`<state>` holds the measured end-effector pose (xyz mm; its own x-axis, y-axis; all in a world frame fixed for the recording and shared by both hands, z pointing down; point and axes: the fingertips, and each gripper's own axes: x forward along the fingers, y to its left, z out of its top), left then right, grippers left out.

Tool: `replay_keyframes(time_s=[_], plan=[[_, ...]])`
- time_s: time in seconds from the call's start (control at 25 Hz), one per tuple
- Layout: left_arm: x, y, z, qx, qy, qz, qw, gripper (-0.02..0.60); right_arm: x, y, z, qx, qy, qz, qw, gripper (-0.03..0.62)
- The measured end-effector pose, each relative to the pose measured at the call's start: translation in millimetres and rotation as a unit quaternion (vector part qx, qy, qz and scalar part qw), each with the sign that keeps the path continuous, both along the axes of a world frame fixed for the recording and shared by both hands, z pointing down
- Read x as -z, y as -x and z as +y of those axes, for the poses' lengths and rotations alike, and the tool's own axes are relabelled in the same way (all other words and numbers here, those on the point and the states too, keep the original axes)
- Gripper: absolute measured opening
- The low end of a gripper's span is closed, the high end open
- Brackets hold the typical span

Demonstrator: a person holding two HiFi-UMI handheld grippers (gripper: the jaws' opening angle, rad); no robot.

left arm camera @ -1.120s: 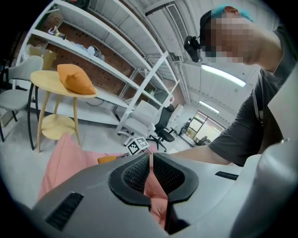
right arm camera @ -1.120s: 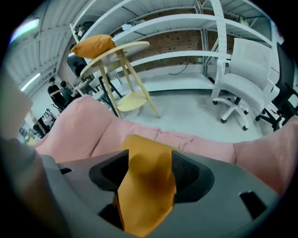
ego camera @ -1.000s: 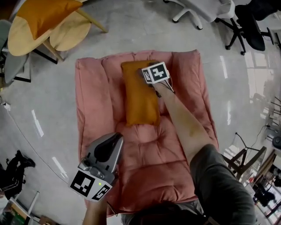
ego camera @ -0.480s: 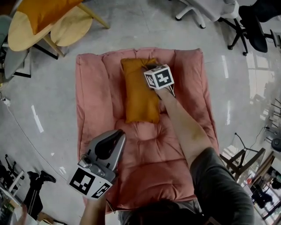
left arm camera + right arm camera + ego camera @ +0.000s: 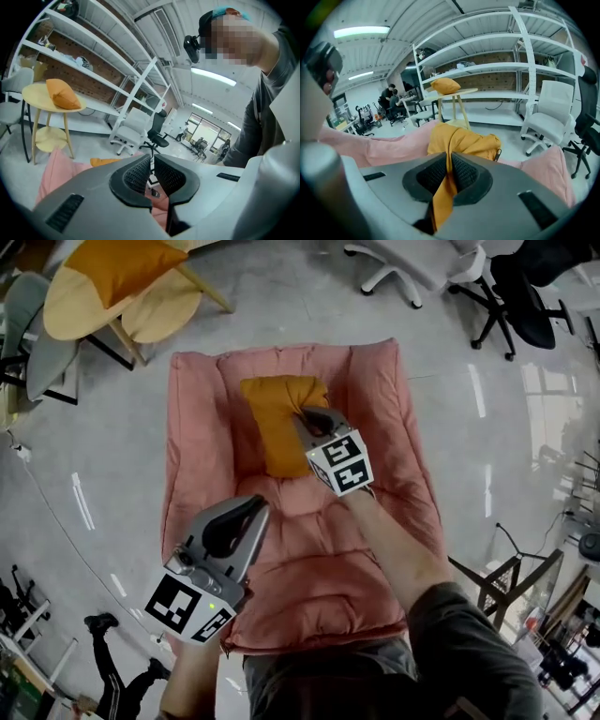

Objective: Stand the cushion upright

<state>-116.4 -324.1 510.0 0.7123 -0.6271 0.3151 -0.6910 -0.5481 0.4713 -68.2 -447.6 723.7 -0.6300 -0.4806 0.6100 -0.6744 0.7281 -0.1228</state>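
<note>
An orange cushion (image 5: 275,423) lies on a pink quilted mat (image 5: 375,409) on the floor, its near end bunched and raised. My right gripper (image 5: 309,416) has a fold of the cushion's fabric between its pads, and its jaws are still closing on it. In the right gripper view the cushion (image 5: 464,138) hangs from the right gripper (image 5: 450,161), with cloth trailing down between the jaws. My left gripper (image 5: 251,512) hovers over the mat's near left part, apart from the cushion. In its own view the left gripper (image 5: 152,161) is shut with nothing in it.
A round yellow table (image 5: 66,310) at the far left carries a second orange cushion (image 5: 117,261). Office chairs (image 5: 525,296) stand at the far right on the glossy grey floor. White shelving (image 5: 487,70) lines the wall. The person's arm (image 5: 394,540) crosses the mat.
The right gripper has shut on the cushion's far edge, then risen and drawn back toward the person, bunching the cushion. The left gripper has risen a little.
</note>
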Motion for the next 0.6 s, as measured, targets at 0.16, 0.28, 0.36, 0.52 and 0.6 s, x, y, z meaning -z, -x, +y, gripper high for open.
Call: replay_keyframes(time_s=[0.16,0.28,0.36,0.52,0.6], plan=[[29,-17,32,0.007,-0.017,0.002,0.9998,0.014,19,-11,77,0.024,0.012,0.000,1.000,0.032],[48,-24,60,0.012,-0.026,-0.001,0.9996,0.014,28,-20,128,0.037,0.036,0.009,0.999,0.031],[58,-24,77,0.018,-0.030,-0.003,0.9994,0.014,31,-27,159,0.048,0.064,0.025,0.996,0.031],[72,-21,99,0.032,-0.035,-0.001,0.9989,0.014,31,-40,225,0.106,0.163,0.071,0.978,0.029],[78,-18,110,0.037,-0.037,0.001,0.9986,0.014,32,-47,268,0.165,0.224,0.102,0.955,0.025]])
